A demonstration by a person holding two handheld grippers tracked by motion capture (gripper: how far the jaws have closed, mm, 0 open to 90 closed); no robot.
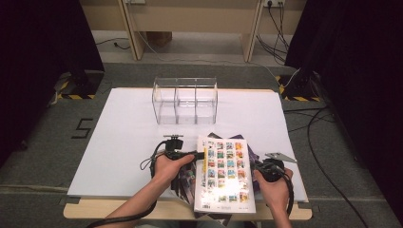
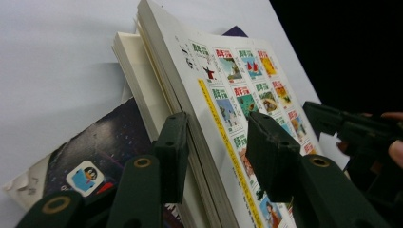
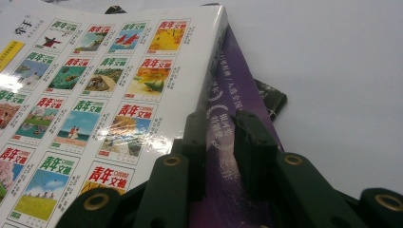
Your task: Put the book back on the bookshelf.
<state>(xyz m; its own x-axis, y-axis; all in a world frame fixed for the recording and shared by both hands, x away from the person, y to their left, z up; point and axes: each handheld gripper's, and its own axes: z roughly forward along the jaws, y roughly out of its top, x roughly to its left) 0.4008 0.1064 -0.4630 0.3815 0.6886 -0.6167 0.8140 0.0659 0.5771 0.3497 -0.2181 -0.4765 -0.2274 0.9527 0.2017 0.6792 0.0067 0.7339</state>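
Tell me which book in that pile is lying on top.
The white-covered book printed with rows of small colourful pictures. The purple book and the dark starry one lie beneath it.

A clear acrylic organizer with three compartments is positioned upright at the far middle of the white tabletop. Grey carpet is laid around the tabletop, and a black marking is seen on it at the left. Black cables are routed across the floor at the right.
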